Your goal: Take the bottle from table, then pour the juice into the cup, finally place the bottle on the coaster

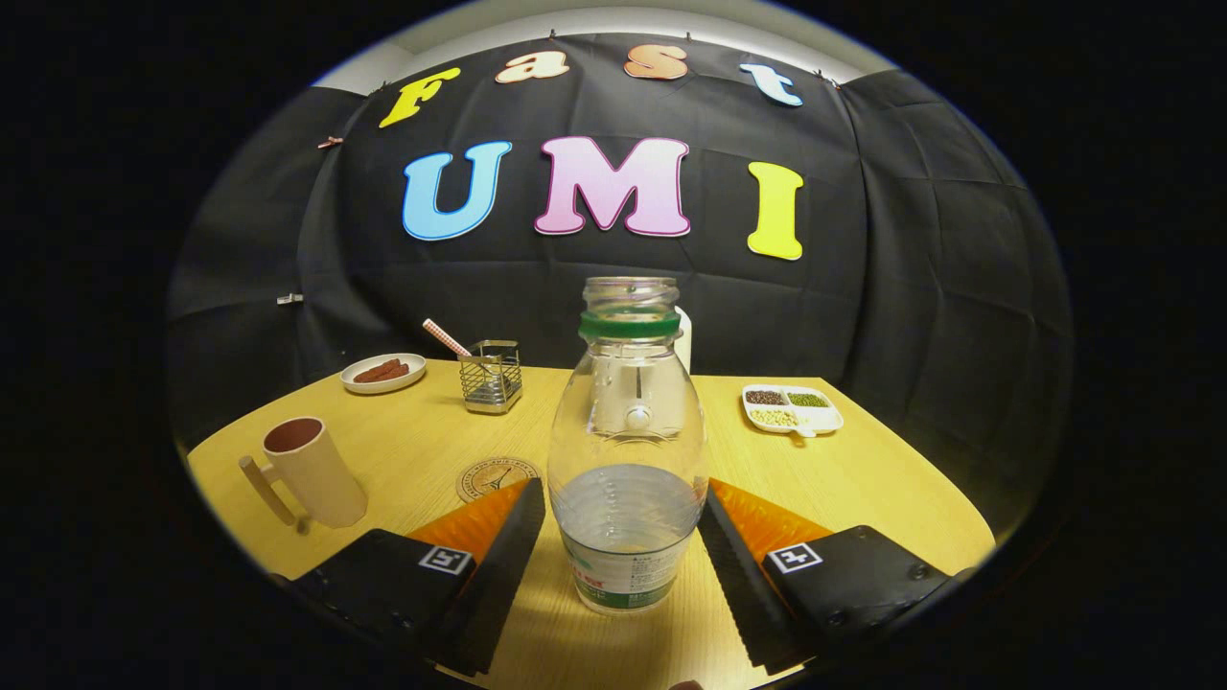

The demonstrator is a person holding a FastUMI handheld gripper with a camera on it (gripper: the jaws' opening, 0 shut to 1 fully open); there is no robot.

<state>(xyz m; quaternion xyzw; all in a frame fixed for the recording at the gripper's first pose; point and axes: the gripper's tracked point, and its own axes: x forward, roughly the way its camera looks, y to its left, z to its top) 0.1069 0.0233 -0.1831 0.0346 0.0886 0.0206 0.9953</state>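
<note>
Between the two fingers of the gripper (625, 546) stood the bottle (628, 450), upright on the yellow table (863, 479), its cap off and its mouth open. The fingers were spread apart, one on each side of the bottle's lower body, close to it but seemingly not pressing; whether either pad actually touched the plastic was hard to tell. That straddling position looked like the setup for a grasp low on the body, where a squeeze would hold the bottle steady for tipping.

Clear liquid filled roughly the lower third of the bottle, so a pour would probably need a fairly steep tilt. The cup (312, 471), a tall one with a handle on its left, stood to the left of the fingers, open side up. The round coaster (494, 476) lay flat just beyond the left finger, between cup and bottle, and that finger covered its near edge. Both were within an easy sweep to the left.

Farther back were a small plate (383, 373) with something reddish-brown on it, a wire basket (491, 376) with a striped straw (447, 338) leaning out, and, to the right, a divided dish (792, 408) of beans or grains. A white object (682, 340) stood behind the bottle's neck, mostly hidden and distorted through the plastic, so I could not identify it.
</note>
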